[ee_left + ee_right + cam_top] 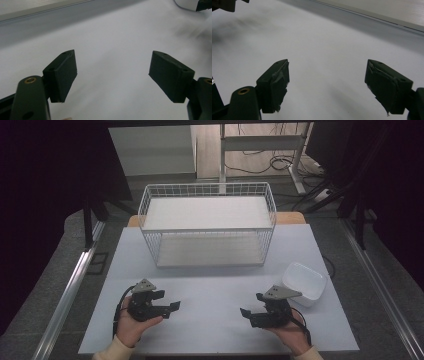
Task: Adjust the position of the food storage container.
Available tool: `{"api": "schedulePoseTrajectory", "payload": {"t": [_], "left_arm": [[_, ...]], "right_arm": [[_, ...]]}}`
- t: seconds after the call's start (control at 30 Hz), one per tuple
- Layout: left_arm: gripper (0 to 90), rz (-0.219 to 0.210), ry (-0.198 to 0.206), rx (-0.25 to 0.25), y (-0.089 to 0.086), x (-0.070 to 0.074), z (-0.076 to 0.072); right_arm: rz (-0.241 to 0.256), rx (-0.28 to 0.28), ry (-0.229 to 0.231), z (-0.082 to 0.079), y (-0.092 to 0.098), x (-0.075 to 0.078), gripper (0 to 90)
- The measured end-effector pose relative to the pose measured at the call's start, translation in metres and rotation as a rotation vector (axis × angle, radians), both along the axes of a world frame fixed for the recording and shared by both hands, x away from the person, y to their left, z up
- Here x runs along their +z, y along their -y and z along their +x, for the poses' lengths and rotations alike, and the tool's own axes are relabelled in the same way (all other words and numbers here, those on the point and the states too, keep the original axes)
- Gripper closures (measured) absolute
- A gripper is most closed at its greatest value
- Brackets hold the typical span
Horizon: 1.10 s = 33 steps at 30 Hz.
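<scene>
My left gripper [172, 307] rests low over the white table [210, 290] near its front edge, jaws spread wide with nothing between them. My right gripper [245, 314] sits opposite, pointing toward it, jaws equally wide and empty. The white bowl [304, 282] stands just beside my right gripper on the outer side, and the white wire basket [207, 227] stands well apart at the back.

It looked like a lab or test room. A white-covered surface [215, 295] stood between dark curtains [45, 195], with metal rails [70, 290] on the grey floor, loose cables [280, 162] behind, and a bare desk frame [260, 142] farther back.
</scene>
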<state>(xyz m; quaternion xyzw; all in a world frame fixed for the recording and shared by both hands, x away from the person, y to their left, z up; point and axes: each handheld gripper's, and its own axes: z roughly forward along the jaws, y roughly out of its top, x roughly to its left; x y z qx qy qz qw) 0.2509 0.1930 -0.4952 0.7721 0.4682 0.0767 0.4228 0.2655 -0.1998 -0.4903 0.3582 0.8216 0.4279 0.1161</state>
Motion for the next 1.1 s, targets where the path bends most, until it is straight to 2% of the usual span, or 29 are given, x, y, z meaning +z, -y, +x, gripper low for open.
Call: {"api": "schedulePoseTrajectory", "payload": {"t": [0.1,0.33,0.8,0.97,1.1], "left_arm": [[22.4,-0.001,0.0,0.001,-0.001,0.001,0.0],[22.5,0.001,-0.002,0.004,-0.003,0.001,0.001],[22.3,0.0,-0.002,0.016,-0.006,0.003,0.002],[22.3,0.002,0.003,0.028,-0.009,0.004,0.003],[22.4,-0.009,0.003,0.042,-0.011,0.005,0.003]], "right_arm": [[-0.012,-0.012,-0.004,0.0,0.0,0.002,21.6],[0.003,-0.014,-0.018,0.002,0.002,0.005,23.4],[0.007,-0.033,-0.014,0.007,0.01,0.016,26.2],[0.012,-0.043,-0.012,0.01,0.015,0.024,27.2],[0.011,-0.061,0.005,0.016,0.025,0.04,29.0]]}}
